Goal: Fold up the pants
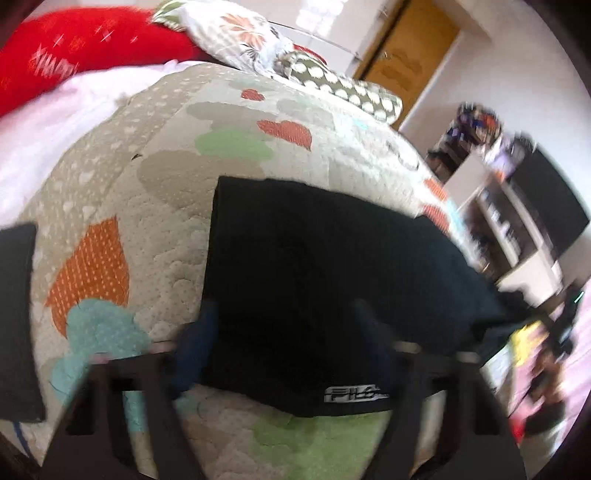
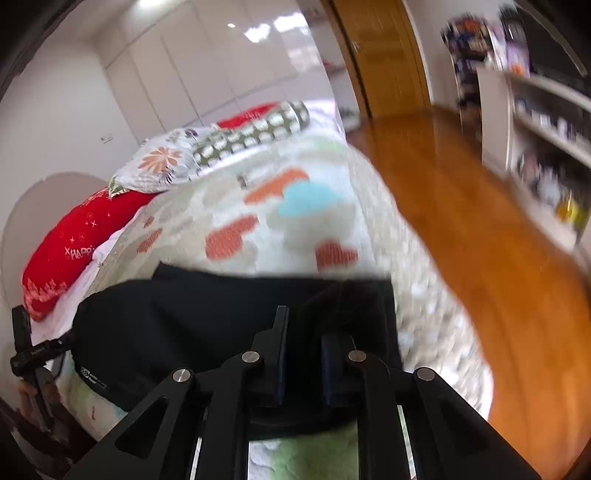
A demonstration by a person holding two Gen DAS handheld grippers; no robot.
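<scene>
Black pants (image 1: 314,266) lie folded on a patterned quilt (image 1: 177,122) on the bed, with a small white logo at the near edge. My left gripper (image 1: 284,321) hangs over the pants' near edge with its fingers wide apart and nothing between them. In the right wrist view the pants (image 2: 192,325) spread to the left. My right gripper (image 2: 303,350) is pinched on a raised fold of the black cloth at the pants' right end.
A red pillow (image 1: 74,48), a floral pillow (image 1: 236,33) and a dotted bolster (image 1: 343,88) lie at the bed's head. A wooden floor (image 2: 480,240), a door (image 2: 384,51) and shelves (image 2: 546,140) are to the right. The other gripper (image 2: 29,350) shows at the left.
</scene>
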